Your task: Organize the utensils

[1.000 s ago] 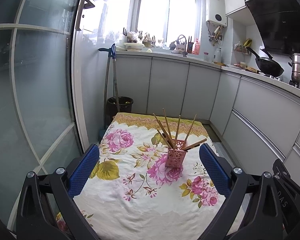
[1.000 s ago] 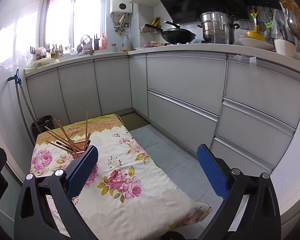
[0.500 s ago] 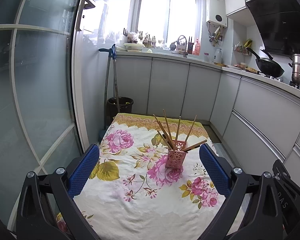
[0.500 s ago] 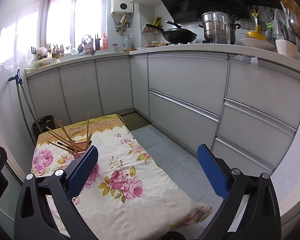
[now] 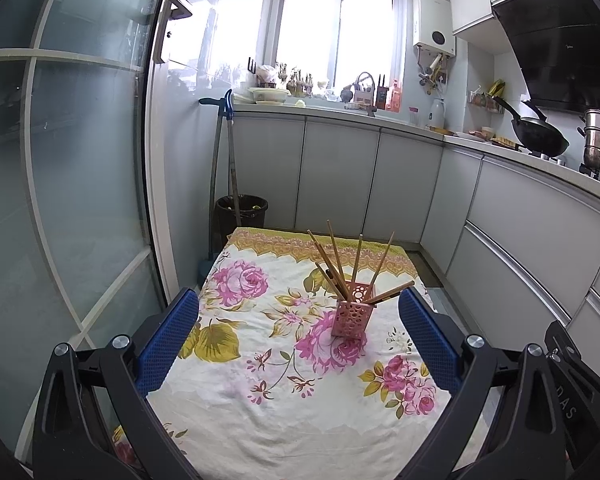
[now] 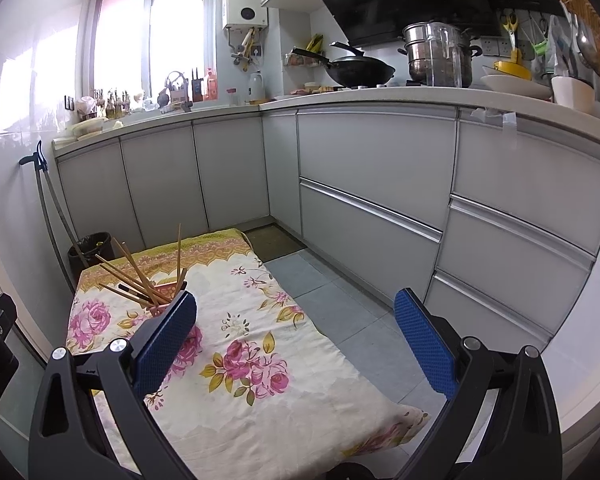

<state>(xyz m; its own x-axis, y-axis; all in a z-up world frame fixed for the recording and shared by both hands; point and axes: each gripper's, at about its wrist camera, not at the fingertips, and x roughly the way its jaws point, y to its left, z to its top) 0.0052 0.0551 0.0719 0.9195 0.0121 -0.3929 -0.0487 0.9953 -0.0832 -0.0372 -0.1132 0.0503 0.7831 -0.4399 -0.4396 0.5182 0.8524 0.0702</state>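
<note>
A pink perforated utensil holder (image 5: pixel 353 311) stands upright on a small table under a floral cloth (image 5: pixel 260 340). Several wooden chopsticks (image 5: pixel 340 264) fan out of it. In the right wrist view the holder (image 6: pixel 165 304) is partly hidden behind my left finger, with the chopsticks (image 6: pixel 140 276) above it. My left gripper (image 5: pixel 300 336) is open and empty, held above the near part of the table, short of the holder. My right gripper (image 6: pixel 296 340) is open and empty, to the right of the holder.
Grey kitchen cabinets (image 6: pixel 372 200) run along the back and right. A black bin (image 5: pixel 241 216) and mop handles (image 5: pixel 224 168) stand beyond the table's far left corner. A glass sliding door (image 5: pixel 60 200) is at left. Tiled floor (image 6: pixel 340 304) lies right of the table.
Both grippers stay open and empty. The views shift only slightly; the holder and chopsticks have not moved.
</note>
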